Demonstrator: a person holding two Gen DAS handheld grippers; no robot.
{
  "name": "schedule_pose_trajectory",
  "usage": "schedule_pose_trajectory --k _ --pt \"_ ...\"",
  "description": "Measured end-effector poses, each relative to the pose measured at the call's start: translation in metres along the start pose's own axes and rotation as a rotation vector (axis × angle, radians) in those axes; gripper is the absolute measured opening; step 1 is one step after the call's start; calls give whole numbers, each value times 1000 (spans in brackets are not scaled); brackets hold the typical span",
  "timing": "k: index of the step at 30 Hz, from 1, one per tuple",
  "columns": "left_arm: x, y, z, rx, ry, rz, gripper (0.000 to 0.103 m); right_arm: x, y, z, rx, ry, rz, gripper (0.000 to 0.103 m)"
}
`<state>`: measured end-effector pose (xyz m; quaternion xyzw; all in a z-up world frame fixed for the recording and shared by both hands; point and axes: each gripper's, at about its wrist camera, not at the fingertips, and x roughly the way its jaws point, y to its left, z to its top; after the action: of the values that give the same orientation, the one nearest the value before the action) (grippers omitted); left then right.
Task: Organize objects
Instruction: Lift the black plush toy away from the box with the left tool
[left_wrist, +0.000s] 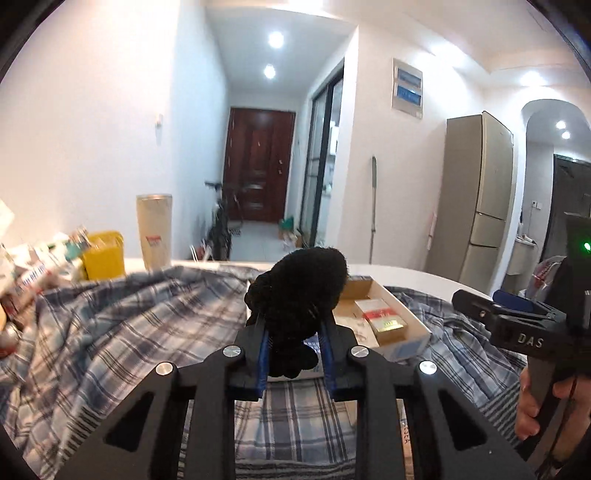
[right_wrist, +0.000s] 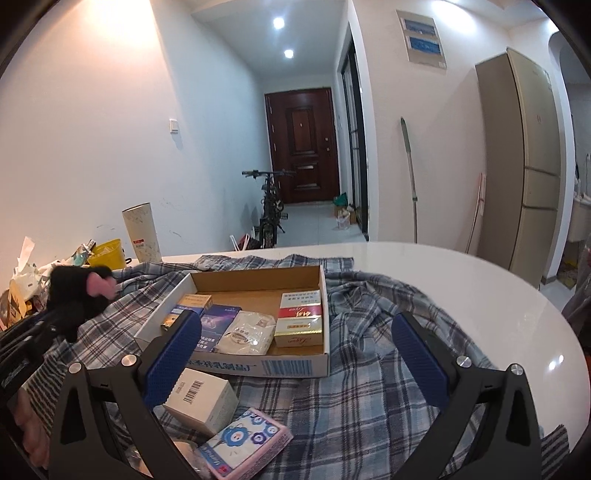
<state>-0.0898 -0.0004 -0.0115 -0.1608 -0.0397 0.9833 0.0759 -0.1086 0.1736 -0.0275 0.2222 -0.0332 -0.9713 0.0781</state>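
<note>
black plush toy (left_wrist: 295, 291) lifted above cardboard tray (right_wrist: 325, 295)

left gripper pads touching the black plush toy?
Touching. The left wrist view shows the black plush toy squeezed between both blue pads of the left gripper, lifted off the plaid cloth.

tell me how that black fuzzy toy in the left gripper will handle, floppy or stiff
The black fuzzy toy is probably soft and floppy: it bulges above the left gripper and its lower end droops between the pads. It looks light for its size. Its fuzzy surface likely resists slipping, and it seems unlikely to break if dropped.
</note>
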Motion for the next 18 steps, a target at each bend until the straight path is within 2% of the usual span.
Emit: schedule_pose_trajectory --k 4,9,11,18 --pt "7 4 6 -10 14 11 25 15 14 7 -14 114 -6 103" --pt "10 18 8 -67 27 42 25 30 33 15 -3 212 54 103" --pt "10 21 6 -80 30 55 25 39 43 11 -5 246 77 103" --pt "12 22 1 -83 59 66 25 64 70 -24 -42 348 120 89"
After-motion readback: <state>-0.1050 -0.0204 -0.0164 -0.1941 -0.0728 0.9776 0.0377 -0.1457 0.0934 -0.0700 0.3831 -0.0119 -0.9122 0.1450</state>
